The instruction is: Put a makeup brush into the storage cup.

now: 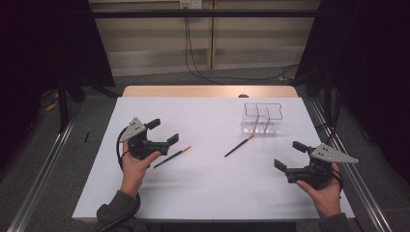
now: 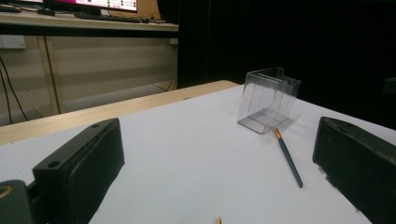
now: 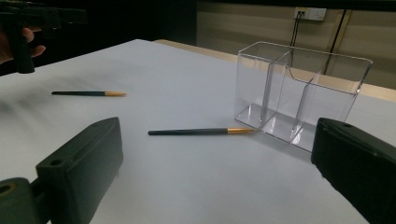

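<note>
High view showed the work at its very start: 2 dark pencils with orange-gold ends lay loose on the white table (image 1: 203,193), and the clear organizer (image 1: 261,119) near the far right of the table held nothing in either of its visible compartments. The left pencil (image 1: 172,157) lay just beside the left gripper (image 1: 163,131), whose jaws stood wide apart with nothing between them. The right pencil (image 1: 238,146) lay near the middle of the table, its orange end touching or almost touching the organizer's near wall. The right gripper (image 1: 290,155) hung near the table's right edge, jaws also spread wide and empty, some way short of that pencil.

Right gripper view confirmed this: both pencils lay flat on the table, and the organizer's dividers stood over bare floors. Left gripper view showed the right pencil pointing at the box and only the tip of the nearer pencil at the bottom edge.

Judging from this, nothing had been placed yet. Both pencils remained to be picked up and dropped into the organizer, the left one probably first.
</note>
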Motion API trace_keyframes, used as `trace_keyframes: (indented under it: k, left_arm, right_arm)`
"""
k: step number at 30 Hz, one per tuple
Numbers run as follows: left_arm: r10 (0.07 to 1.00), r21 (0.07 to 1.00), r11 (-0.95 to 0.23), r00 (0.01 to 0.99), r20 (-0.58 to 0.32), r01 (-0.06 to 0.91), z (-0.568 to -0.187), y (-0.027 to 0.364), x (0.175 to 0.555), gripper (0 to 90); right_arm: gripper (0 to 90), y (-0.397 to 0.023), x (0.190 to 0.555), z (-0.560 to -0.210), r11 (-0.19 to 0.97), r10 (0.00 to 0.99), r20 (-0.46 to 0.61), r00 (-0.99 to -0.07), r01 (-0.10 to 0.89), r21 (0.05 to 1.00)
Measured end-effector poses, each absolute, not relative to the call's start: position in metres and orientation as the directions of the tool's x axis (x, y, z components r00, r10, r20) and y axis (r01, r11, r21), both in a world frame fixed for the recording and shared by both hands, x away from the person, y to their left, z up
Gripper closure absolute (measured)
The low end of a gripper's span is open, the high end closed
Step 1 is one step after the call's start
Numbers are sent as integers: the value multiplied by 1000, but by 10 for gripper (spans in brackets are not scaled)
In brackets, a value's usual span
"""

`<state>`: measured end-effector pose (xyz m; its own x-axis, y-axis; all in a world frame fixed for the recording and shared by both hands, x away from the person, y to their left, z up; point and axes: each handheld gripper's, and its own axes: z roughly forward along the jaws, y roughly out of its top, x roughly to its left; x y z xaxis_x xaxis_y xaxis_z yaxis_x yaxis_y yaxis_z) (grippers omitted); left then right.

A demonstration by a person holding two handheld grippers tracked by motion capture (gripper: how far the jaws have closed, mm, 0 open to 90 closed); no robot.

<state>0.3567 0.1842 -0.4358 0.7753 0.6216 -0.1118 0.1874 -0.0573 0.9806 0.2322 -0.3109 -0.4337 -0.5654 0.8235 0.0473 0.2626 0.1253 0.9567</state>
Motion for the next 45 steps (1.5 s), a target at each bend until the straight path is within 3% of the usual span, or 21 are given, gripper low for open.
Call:
trace_keyframes:
  k: [12,25,45]
  left_arm:
    - [626,972,-103,773,-101,211,-438,184,357,17]
    - [645,936,-150,749,-151,318,-445,183,360,17]
    - [648,780,-382,746,-156,495,-444,182,376,17]
  right_arm:
    - [19,-310,231,-433,125,824,51,-565,268,955]
    - [19,-310,232,-434,126,823,51,-566,270,955]
    - [19,-310,232,-435,128,819,54,-571,274,953]
